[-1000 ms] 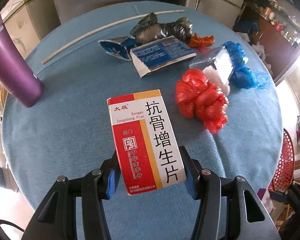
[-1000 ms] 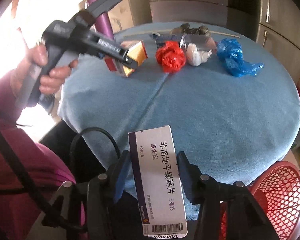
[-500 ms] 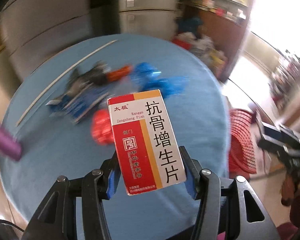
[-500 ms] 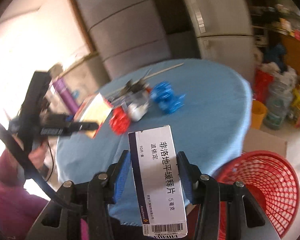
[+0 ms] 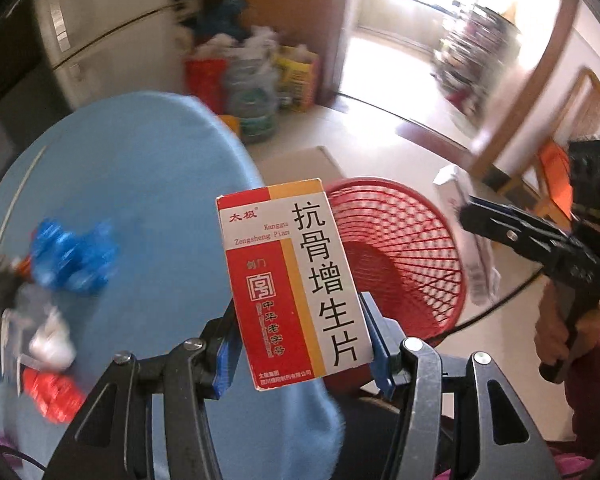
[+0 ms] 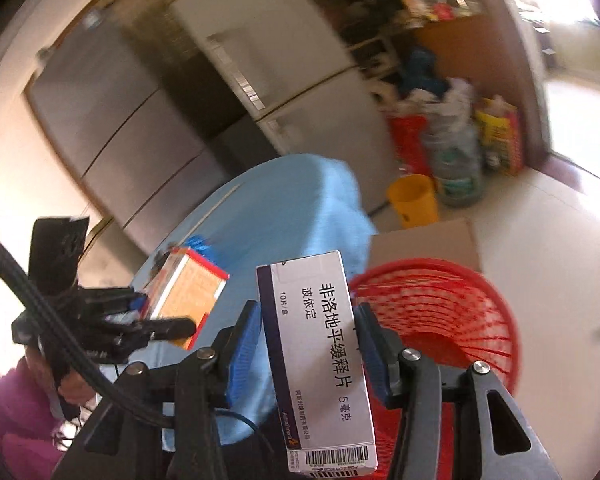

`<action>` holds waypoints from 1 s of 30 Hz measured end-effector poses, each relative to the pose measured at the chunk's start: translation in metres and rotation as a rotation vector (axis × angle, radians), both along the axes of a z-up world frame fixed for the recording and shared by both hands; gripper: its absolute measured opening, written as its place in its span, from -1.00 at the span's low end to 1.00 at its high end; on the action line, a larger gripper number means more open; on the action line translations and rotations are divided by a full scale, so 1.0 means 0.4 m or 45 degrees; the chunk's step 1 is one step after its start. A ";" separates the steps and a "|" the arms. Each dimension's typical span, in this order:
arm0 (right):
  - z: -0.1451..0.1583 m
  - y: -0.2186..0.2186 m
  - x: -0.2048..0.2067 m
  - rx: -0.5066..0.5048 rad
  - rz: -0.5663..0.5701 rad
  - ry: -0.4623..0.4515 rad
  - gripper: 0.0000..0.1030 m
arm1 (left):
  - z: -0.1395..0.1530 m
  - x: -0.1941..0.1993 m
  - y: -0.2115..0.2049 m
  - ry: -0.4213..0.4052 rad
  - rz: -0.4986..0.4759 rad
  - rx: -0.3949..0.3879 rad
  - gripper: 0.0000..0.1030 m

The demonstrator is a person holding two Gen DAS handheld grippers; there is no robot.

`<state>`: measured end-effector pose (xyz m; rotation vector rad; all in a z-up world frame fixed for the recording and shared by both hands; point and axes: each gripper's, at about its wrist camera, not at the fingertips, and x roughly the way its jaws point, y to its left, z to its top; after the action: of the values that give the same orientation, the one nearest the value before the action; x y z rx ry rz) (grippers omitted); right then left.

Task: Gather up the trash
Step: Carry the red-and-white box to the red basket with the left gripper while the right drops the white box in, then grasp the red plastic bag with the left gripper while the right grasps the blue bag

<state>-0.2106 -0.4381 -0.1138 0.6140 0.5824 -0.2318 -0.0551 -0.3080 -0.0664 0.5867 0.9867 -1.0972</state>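
Tongs (image 5: 300, 344) (image 6: 306, 344) tilt downward, left clenching red box (image 5: 296, 284), right loosening on white box (image 6: 320, 360).

The left wrist camera sits just behind its own two fingers and looks steeply down past the edge of the round table with light blue cloth (image 5: 140, 200) to the red plastic mesh basket (image 5: 412, 248) on the floor. The right wrist camera looks less steeply. Both views share this table (image 6: 292, 200) and basket (image 6: 452, 304), and each sees the other gripper.
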 end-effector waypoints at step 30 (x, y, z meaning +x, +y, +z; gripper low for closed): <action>-0.019 0.240 0.367 -0.066 0.366 0.101 0.34 | -0.022 0.236 0.581 -0.022 0.843 -0.082 0.34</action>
<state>-0.0639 -0.3423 -0.1212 0.4660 0.7313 -0.0004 0.0392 -0.0758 -0.0754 0.1847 1.0228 -0.5287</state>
